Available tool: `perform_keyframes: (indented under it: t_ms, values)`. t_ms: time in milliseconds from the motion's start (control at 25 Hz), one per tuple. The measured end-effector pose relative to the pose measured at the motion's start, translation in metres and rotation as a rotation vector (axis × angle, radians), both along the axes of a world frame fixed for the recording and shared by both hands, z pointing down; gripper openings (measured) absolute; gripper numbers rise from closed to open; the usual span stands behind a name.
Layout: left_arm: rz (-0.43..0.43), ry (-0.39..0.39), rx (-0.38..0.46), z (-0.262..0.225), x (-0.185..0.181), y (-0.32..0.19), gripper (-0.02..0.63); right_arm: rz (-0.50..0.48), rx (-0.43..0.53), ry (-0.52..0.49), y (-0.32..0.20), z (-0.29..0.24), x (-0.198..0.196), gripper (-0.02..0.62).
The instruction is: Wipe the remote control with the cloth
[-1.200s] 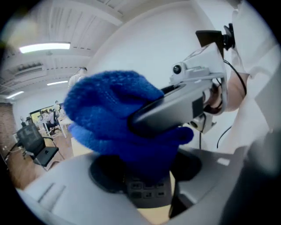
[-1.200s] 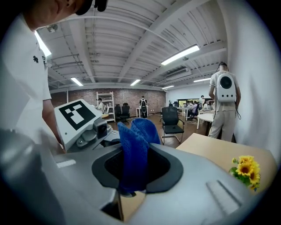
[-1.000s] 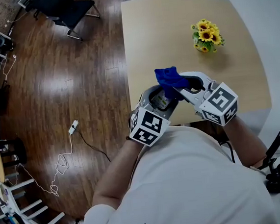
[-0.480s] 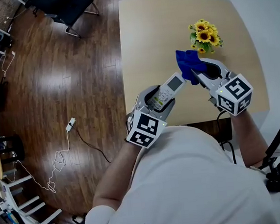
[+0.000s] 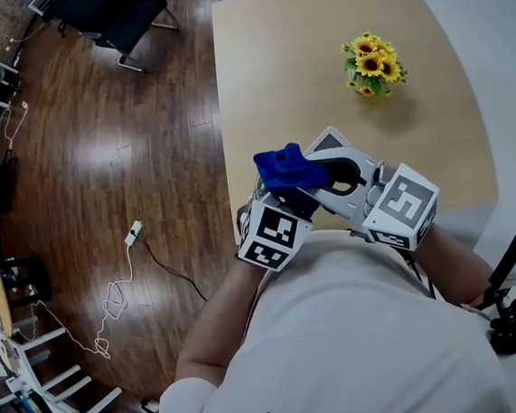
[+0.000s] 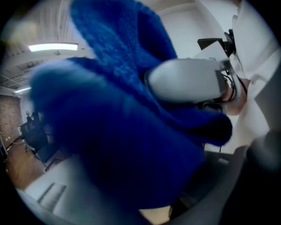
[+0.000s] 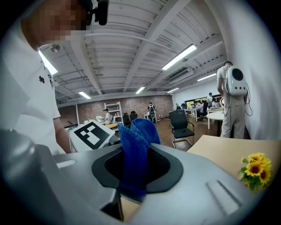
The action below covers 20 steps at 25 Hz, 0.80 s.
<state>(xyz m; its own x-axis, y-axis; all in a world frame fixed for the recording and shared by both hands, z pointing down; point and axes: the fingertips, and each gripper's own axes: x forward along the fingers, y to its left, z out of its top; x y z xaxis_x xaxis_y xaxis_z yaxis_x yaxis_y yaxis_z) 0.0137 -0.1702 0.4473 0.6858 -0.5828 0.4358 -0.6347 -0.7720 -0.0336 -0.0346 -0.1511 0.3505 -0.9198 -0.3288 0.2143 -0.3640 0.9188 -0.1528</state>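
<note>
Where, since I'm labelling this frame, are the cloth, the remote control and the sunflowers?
cloth [image 5: 281, 166]: head view, on the middle of the bunched blue fabric.
remote control [image 5: 327, 139]: head view, on its far end showing past the cloth.
sunflowers [image 5: 372, 63]: head view, on the yellow blooms.

Cloth [image 5: 283, 167]: blue, fuzzy terry-like pile, matt. Remote control [image 5: 329, 139]: smooth light-grey plastic. Right gripper [image 7: 133, 176]: grey matt plastic shell, black lining at the jaws. Table [image 5: 271, 63]: pale wood-look top, smooth, matt. Floor [image 5: 125, 150]: dark wood planks, glossy, glare patches.
</note>
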Motion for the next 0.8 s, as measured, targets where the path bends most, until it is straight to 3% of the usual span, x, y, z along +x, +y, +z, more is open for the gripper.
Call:
perform_keyframes:
  t_ms: [200, 800]
  values:
    - [-0.001, 0.001, 0.008, -0.003, -0.002, 0.001, 0.275, 0.019, -0.001, 0.032, -0.006, 0.013, 0.006, 0.084]
    - [-0.007, 0.009, 0.003, -0.005, -0.011, 0.003, 0.275, 0.337, 0.059, 0.131, -0.082, 0.016, 0.106, 0.084]
